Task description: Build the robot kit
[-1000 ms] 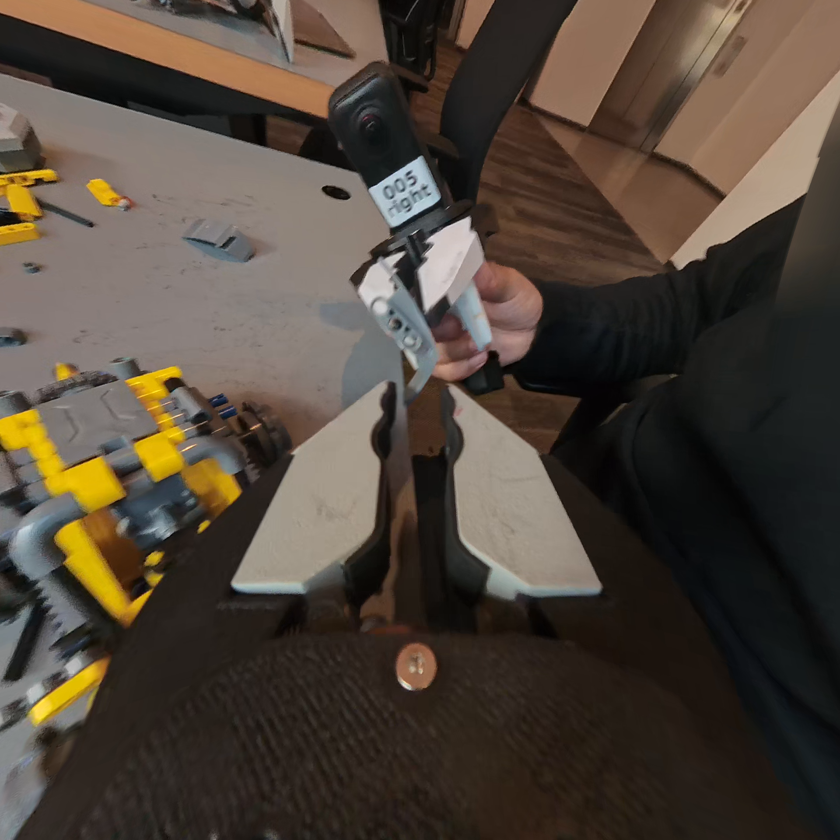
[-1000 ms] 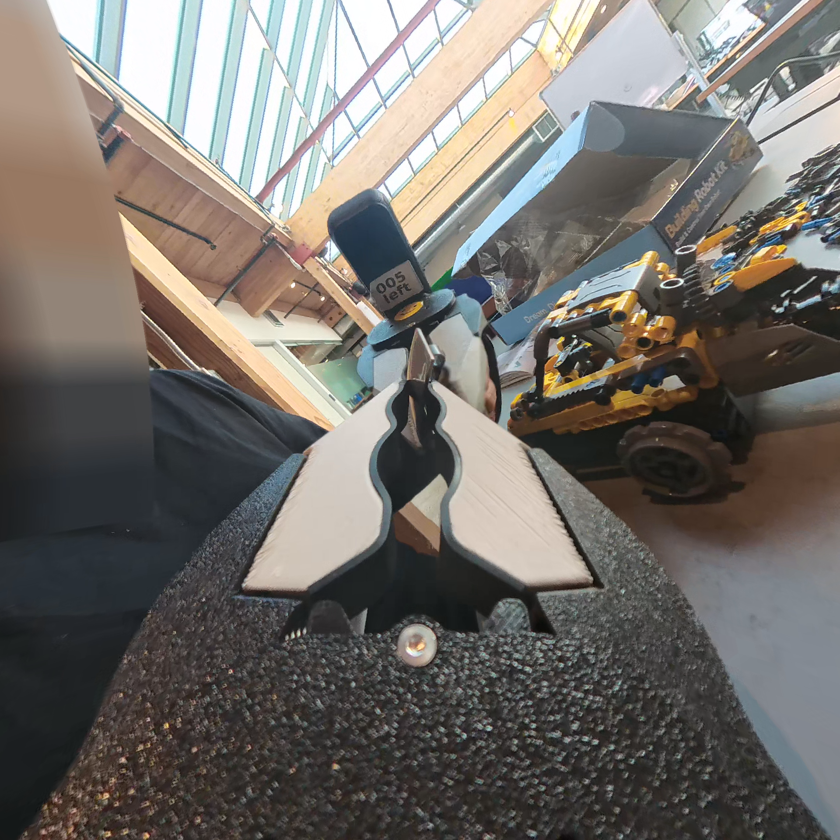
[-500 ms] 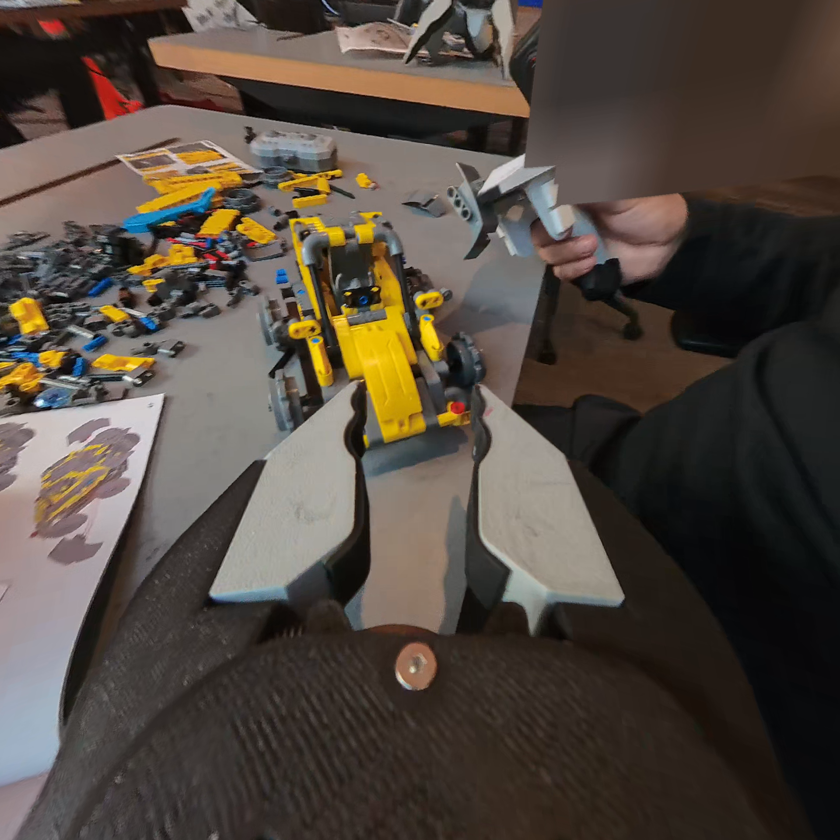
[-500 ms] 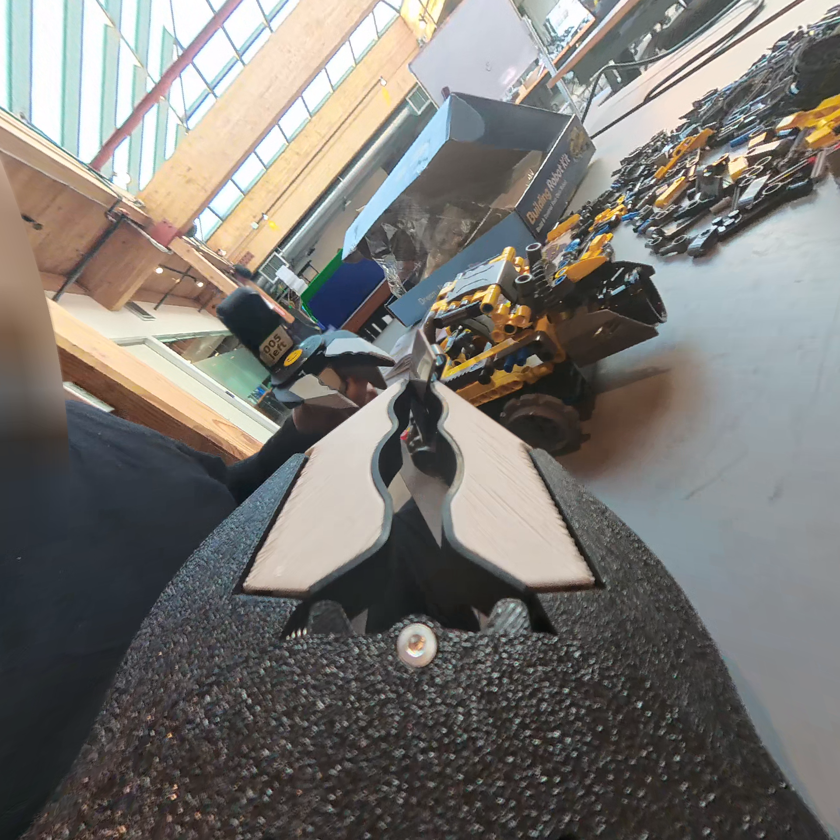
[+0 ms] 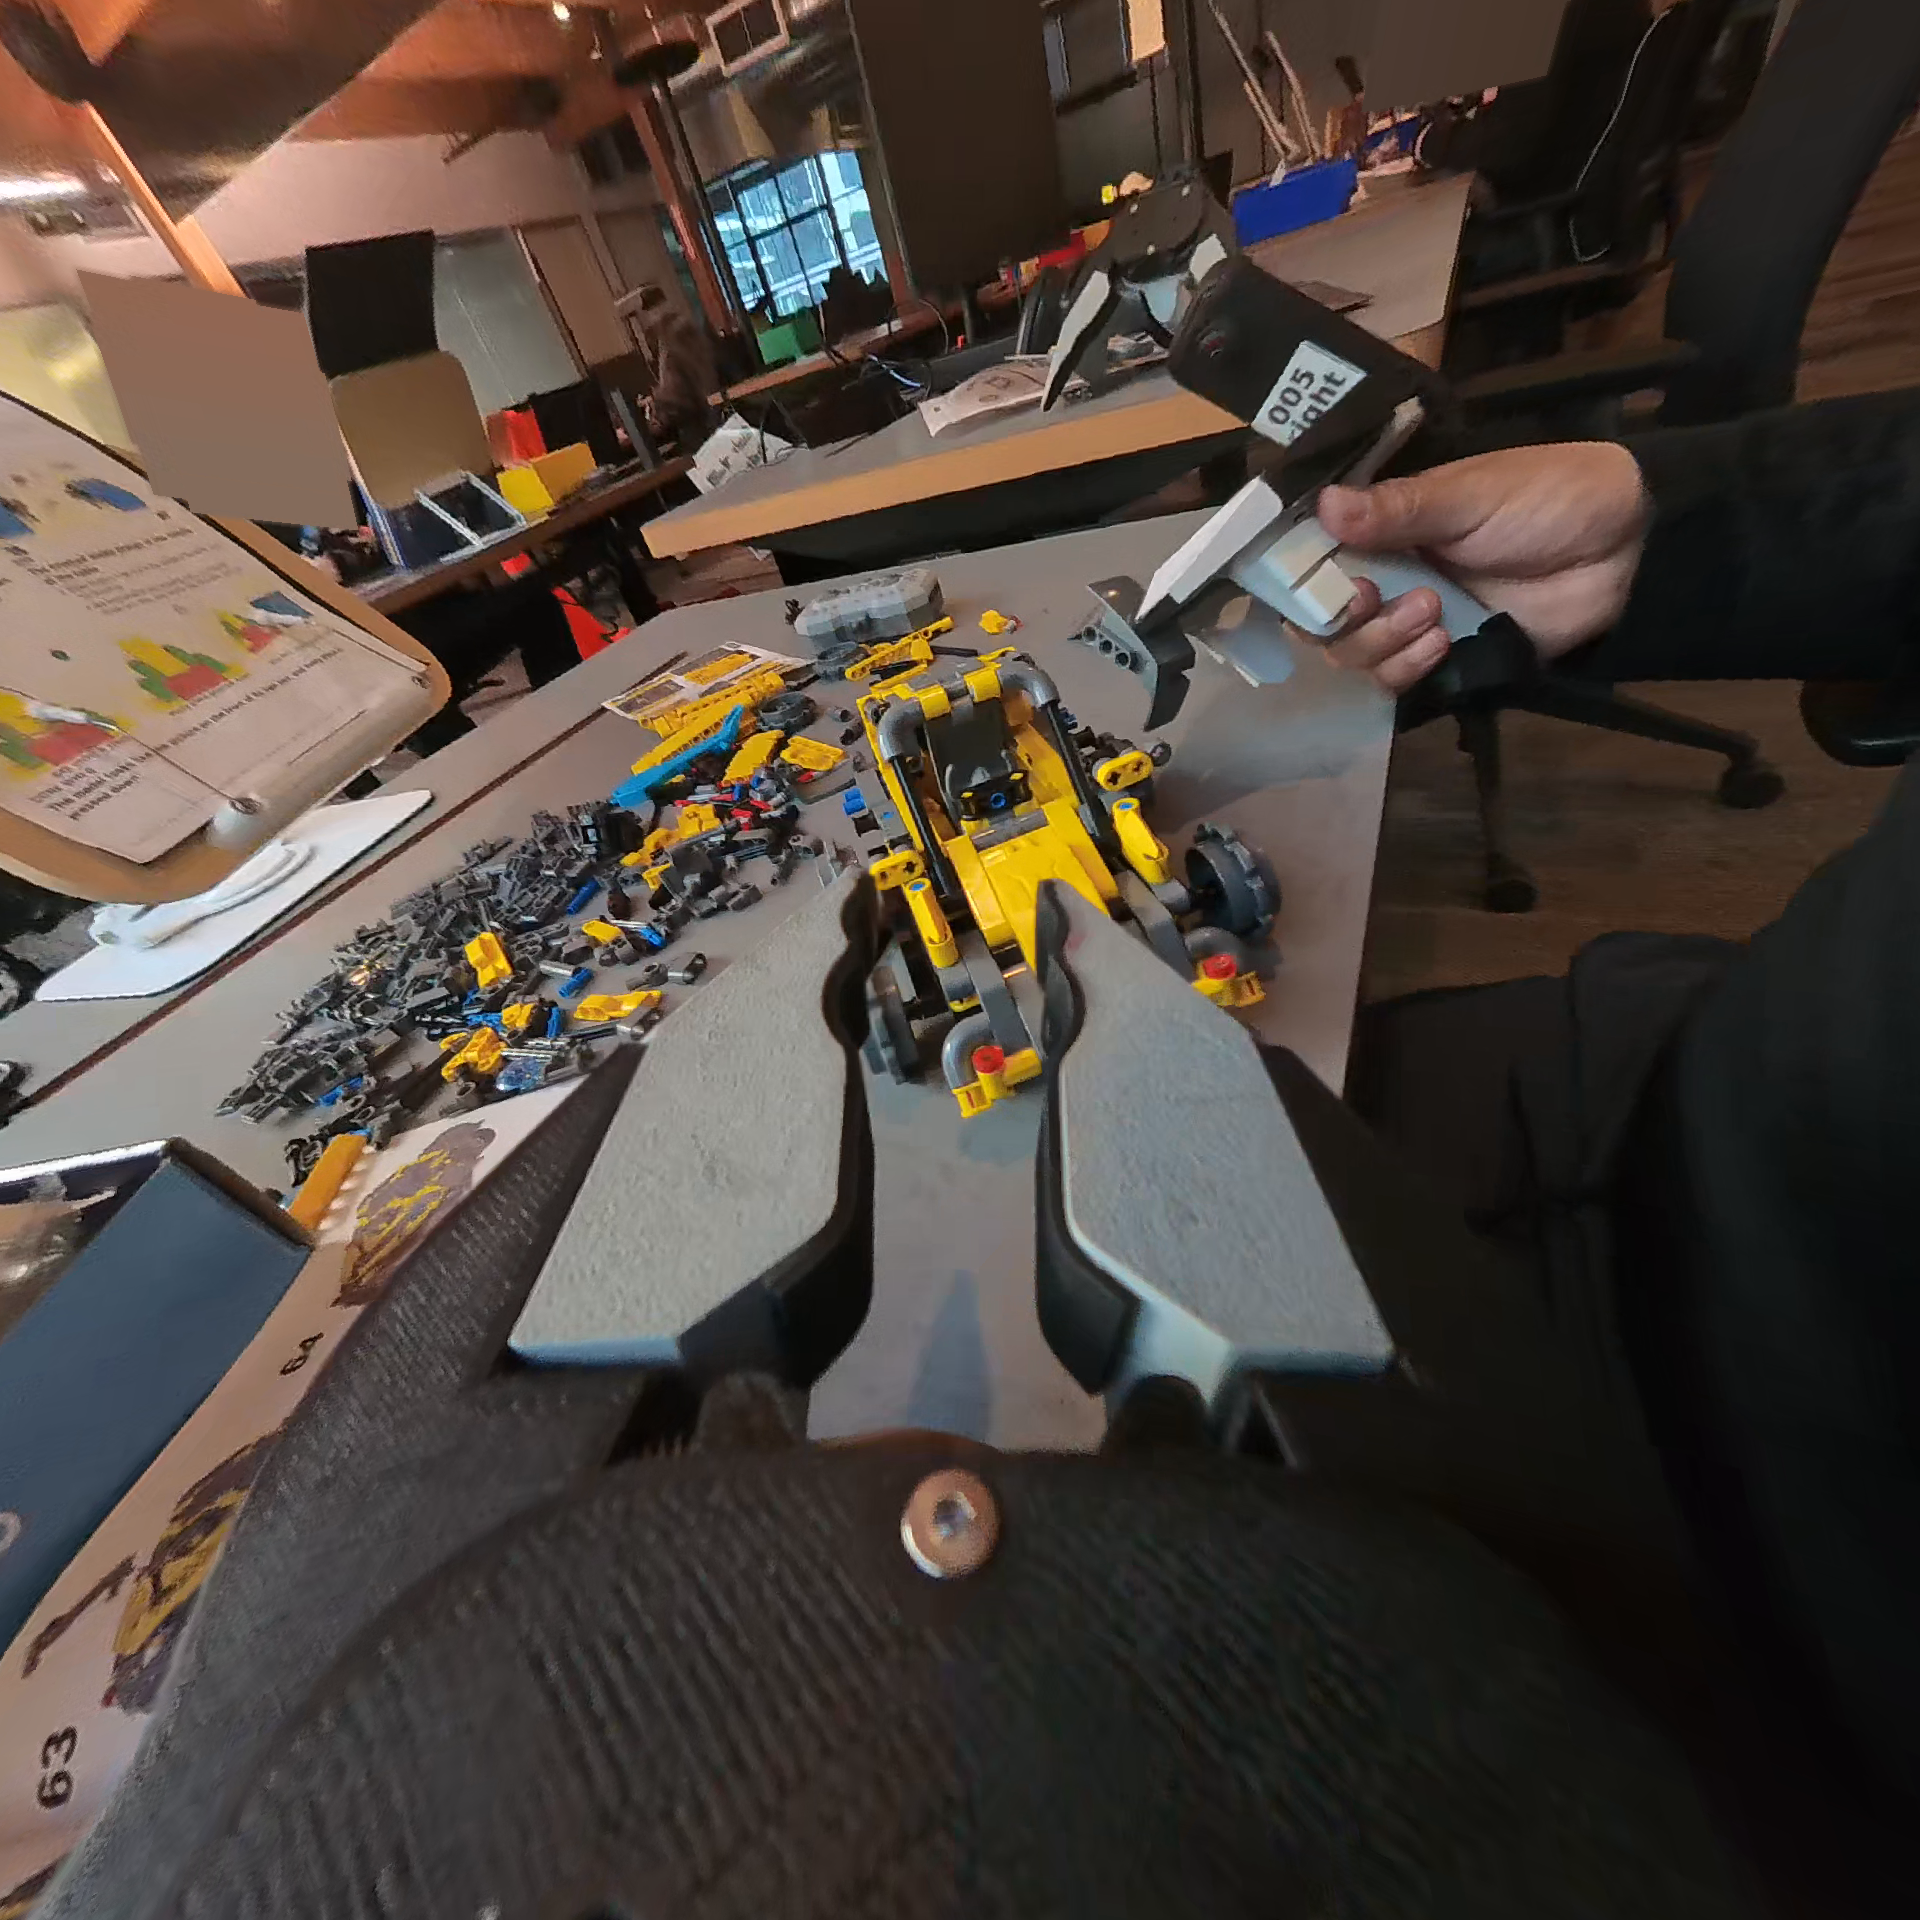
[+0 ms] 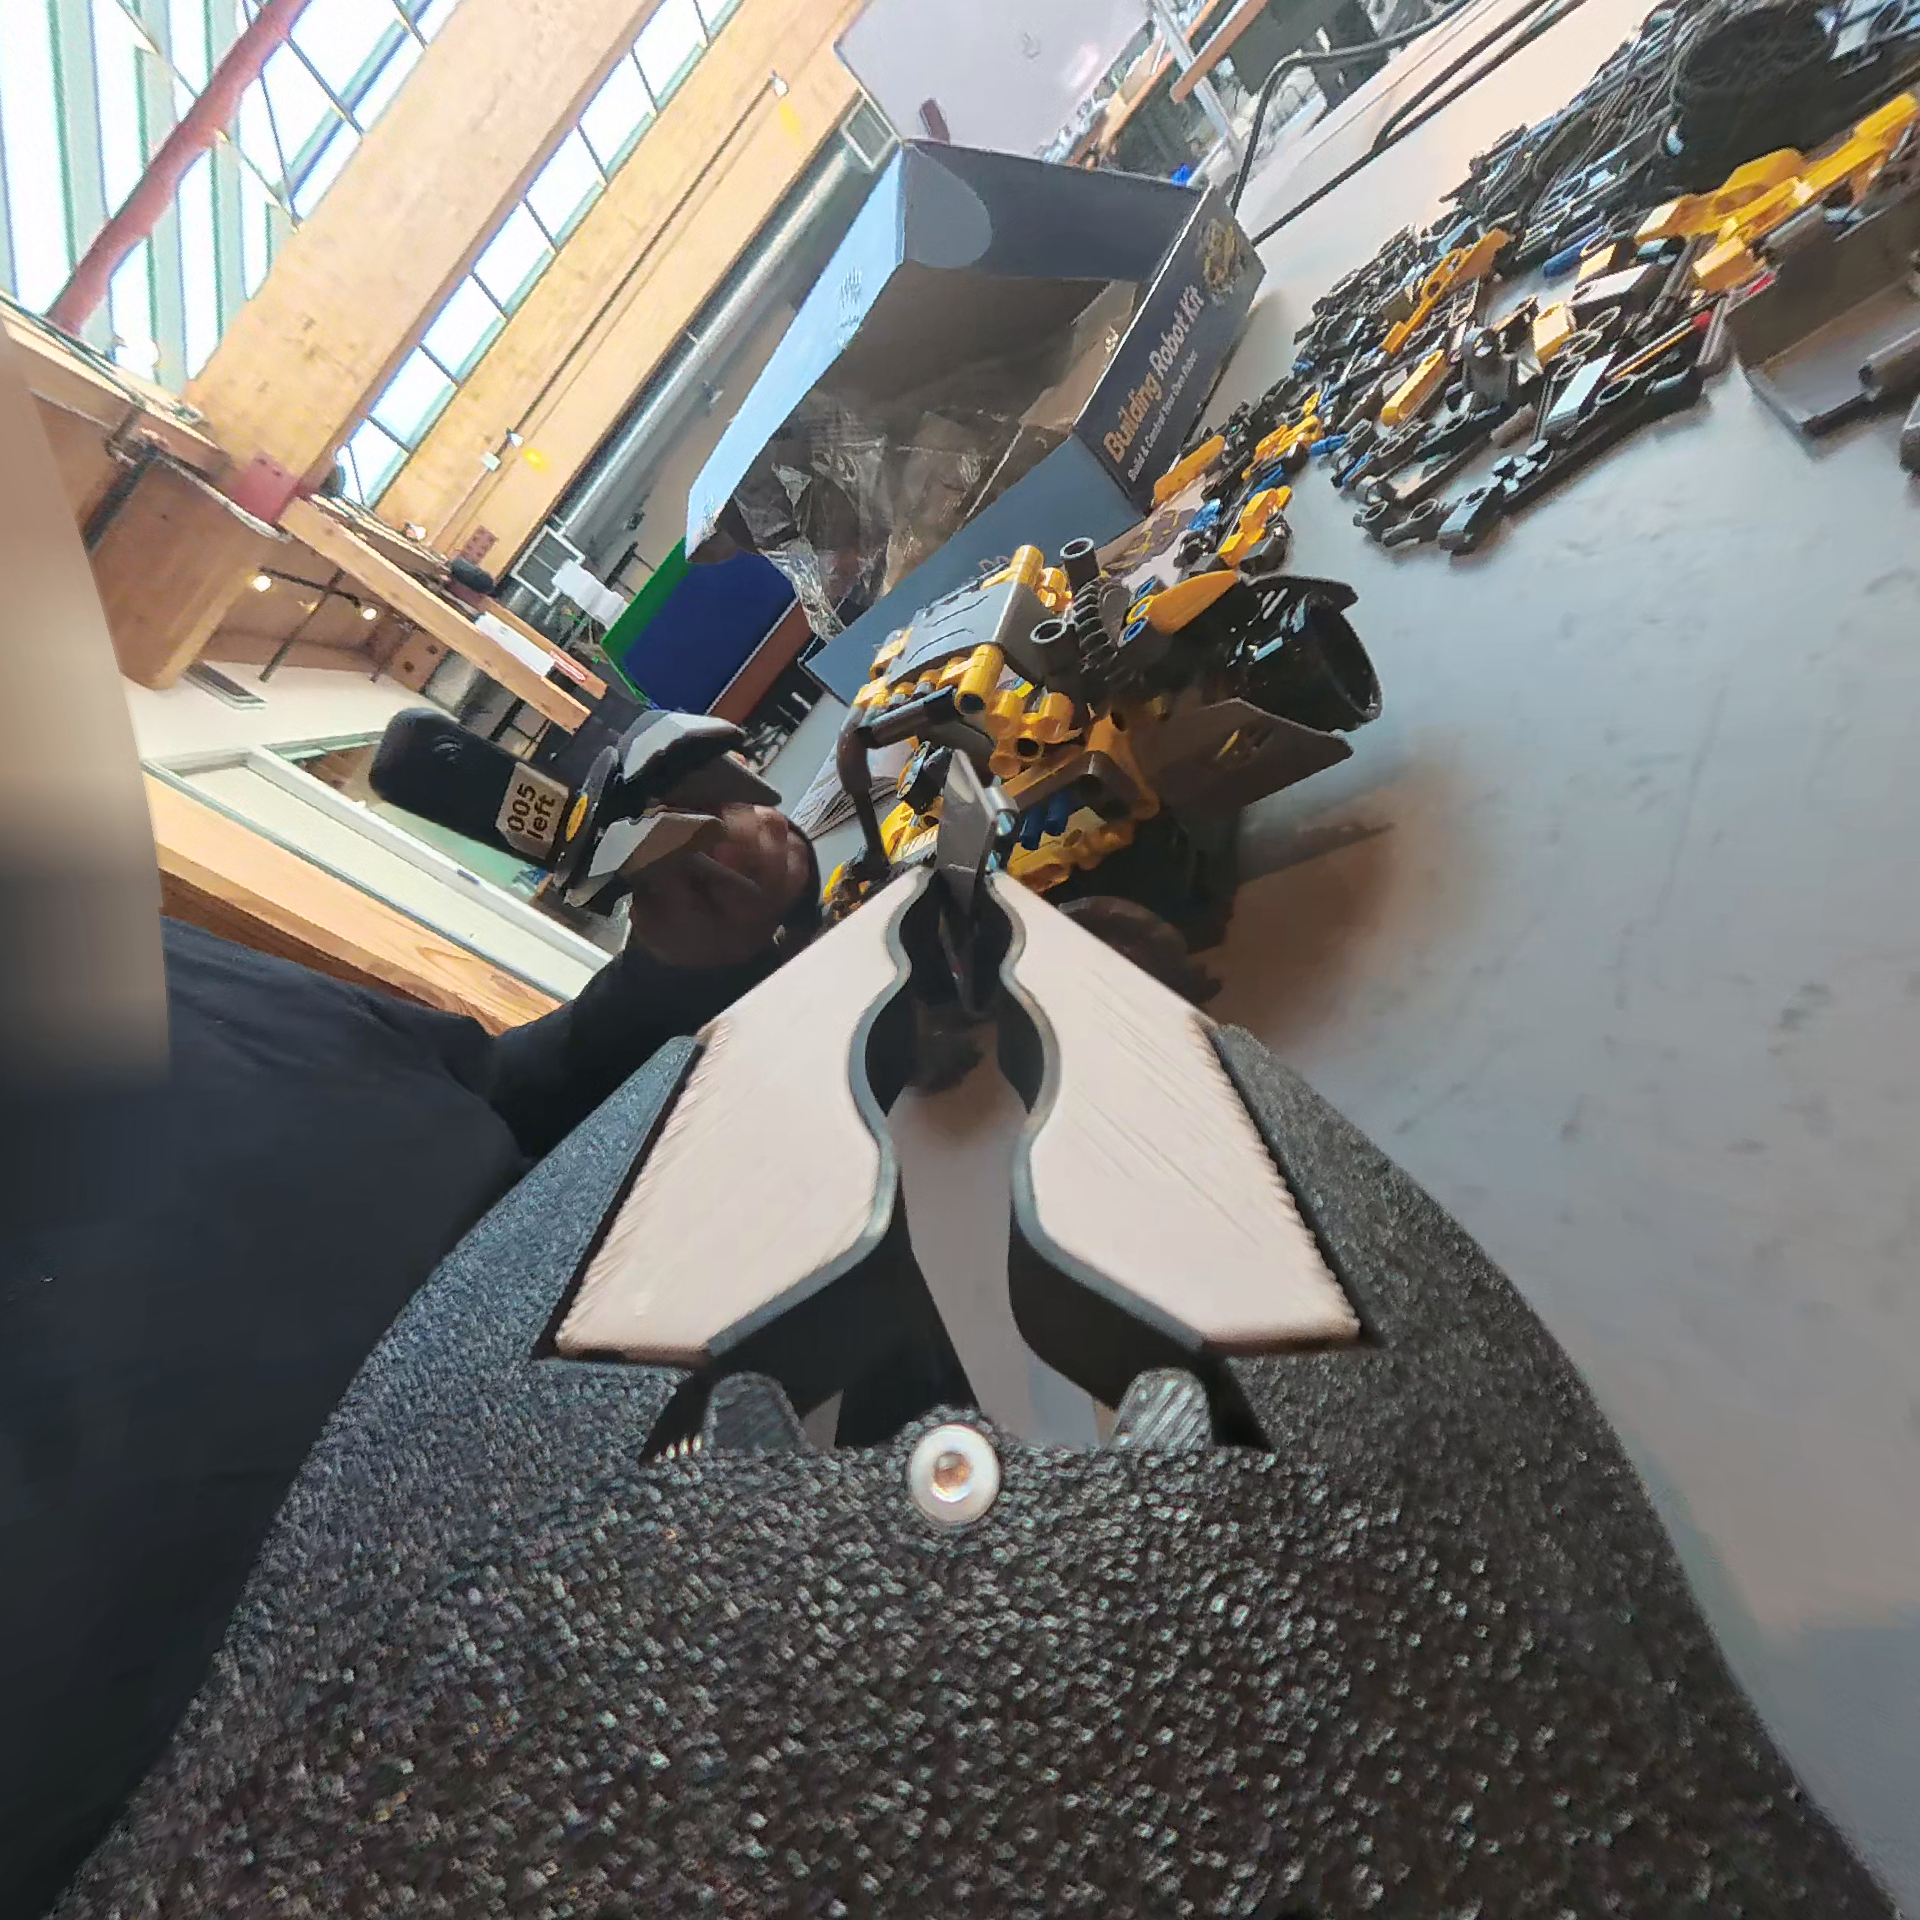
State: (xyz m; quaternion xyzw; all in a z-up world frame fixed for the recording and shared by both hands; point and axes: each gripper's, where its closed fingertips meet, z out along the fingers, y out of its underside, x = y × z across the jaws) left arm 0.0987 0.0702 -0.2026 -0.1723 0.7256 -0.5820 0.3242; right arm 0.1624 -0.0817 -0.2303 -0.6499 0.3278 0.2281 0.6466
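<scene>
A yellow and grey brick-built vehicle [image 5: 997, 831] stands on the grey table [image 5: 1320, 790] near its right edge; it also shows in the right wrist view [image 6: 1091, 717]. My left gripper [image 5: 951, 914] is open and empty, its tips just short of the vehicle's near end. My right gripper [image 6: 961, 894] is shut on a small grey angled brick piece [image 6: 971, 821] and holds it in the air beside the vehicle. In the left wrist view that gripper [image 5: 1153, 634] hovers above the table's far right with the grey piece [image 5: 1112, 629] at its tips.
A spread of loose black, yellow and blue brick parts [image 5: 499, 935] lies left of the vehicle. An open dark blue box [image 6: 997, 343] stands behind, a booklet [image 5: 125, 1507] lies at the near left, and an instruction board [image 5: 156, 665] stands at the left. An office chair [image 5: 1621, 686] is off the table's right edge. The gap from one gripper's tips to the other's is roughly 20 centimetres.
My left gripper swung away from the right gripper toward the vehicle, opened wider and tilted up. My right gripper kept the grey piece and moved closer to the vehicle.
</scene>
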